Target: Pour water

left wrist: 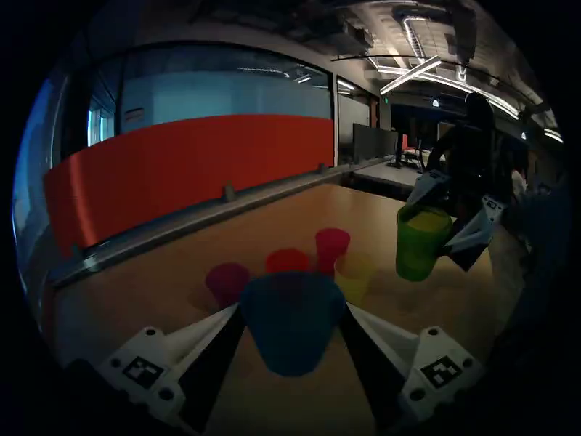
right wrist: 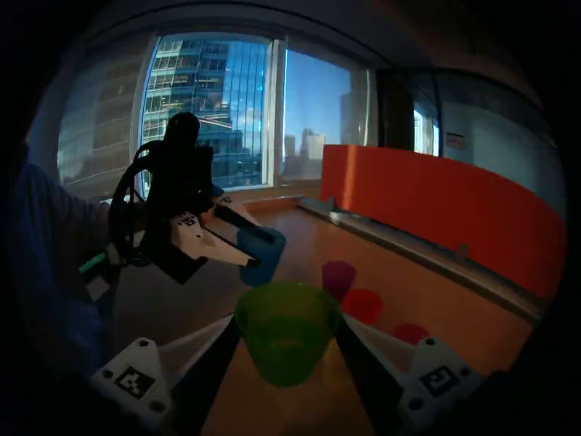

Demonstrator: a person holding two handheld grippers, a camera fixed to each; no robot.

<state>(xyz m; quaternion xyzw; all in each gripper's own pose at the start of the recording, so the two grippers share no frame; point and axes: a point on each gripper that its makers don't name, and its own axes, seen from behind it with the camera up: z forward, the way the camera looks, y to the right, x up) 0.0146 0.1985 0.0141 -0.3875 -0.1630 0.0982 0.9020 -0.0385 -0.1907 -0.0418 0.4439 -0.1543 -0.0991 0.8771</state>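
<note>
Cups sit in both grippers. The left gripper [left wrist: 290, 316] has its two fingers closed against the sides of a blue cup [left wrist: 293, 345] and holds it upright, off the tabletop [left wrist: 174, 276] and toward its near edge. Past it, four cups stand in a loose cluster mid-tabletop, well in from the long edge under the red partition [left wrist: 189, 167]. From left to right they are a magenta cup [left wrist: 227, 282], a red cup [left wrist: 287, 259], a crimson cup [left wrist: 332, 245] and a yellow cup [left wrist: 354, 276]. Further right, toward the tabletop's right edge, the right gripper [left wrist: 444, 218] carries a green cup [left wrist: 420, 243], also upright and in the air. In the right gripper view both fingers press its sides just below the rim. The two held cups are well apart.

The light is too dim to tell whether either cup has water in it, so I cannot tell which one pours. The step in hand looks like bringing the two together. To do it well, keep the receiving cup level and low. Bring the pouring rim just over the receiving rim before any tilt. Then roll the wrist slowly so the stream starts thin. Meeting over bare wood to the right of the cluster should keep the standing cups from being knocked. Thin plastic probably flexes, so the squeeze should stay even.
</note>
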